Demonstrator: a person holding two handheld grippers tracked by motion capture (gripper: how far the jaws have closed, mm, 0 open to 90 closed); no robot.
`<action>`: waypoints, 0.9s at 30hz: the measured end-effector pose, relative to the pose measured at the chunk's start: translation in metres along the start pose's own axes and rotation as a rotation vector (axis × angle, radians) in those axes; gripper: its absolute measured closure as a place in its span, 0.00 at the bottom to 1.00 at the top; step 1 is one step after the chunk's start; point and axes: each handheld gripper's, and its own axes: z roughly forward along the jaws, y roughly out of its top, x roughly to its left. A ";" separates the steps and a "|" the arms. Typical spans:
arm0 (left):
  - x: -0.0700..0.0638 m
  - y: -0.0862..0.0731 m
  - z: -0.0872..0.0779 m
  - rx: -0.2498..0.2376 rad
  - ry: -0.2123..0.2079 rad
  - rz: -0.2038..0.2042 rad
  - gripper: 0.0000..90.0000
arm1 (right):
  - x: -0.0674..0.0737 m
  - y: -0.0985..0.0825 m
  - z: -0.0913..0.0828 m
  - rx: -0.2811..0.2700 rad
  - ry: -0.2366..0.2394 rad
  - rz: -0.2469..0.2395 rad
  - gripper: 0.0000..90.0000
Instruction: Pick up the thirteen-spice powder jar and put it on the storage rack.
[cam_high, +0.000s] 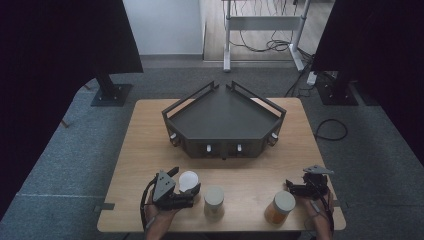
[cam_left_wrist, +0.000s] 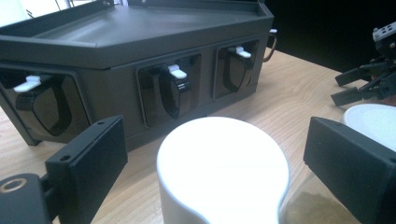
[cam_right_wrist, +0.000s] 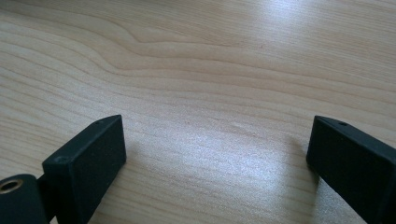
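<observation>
A white-lidded jar (cam_high: 189, 180) (cam_left_wrist: 224, 172) stands near the table's front left. My left gripper (cam_high: 186, 180) (cam_left_wrist: 215, 129) is open around it, with a gap showing between the lid and each jaw. Just right of it is a second jar (cam_high: 214, 200) (cam_left_wrist: 373, 125) with a pale lid and brownish contents. A third jar (cam_high: 280, 206), orange with a white lid, stands at the front right. My right gripper (cam_high: 293, 188) (cam_right_wrist: 218, 126) is open just behind that jar and points left over bare wood, with nothing between its jaws.
A dark grey five-sided tray (cam_high: 223, 148) (cam_left_wrist: 116, 70) with side rails fills the table's middle; its front faces carry black latches with white tabs (cam_left_wrist: 176, 71). Black panels on floor stands flank the table. A desk frame (cam_high: 227, 35) and cables lie behind.
</observation>
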 end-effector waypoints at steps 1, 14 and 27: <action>0.000 0.000 0.001 0.003 -0.001 0.001 0.06 | 0.000 0.000 0.000 0.000 0.000 0.000 0.05; 0.000 -0.004 0.007 0.034 -0.005 -0.004 0.06 | 0.000 0.000 0.000 0.000 0.000 0.000 0.05; -0.001 -0.008 0.012 0.062 -0.005 -0.004 0.07 | 0.000 0.000 0.000 0.000 0.001 -0.001 0.05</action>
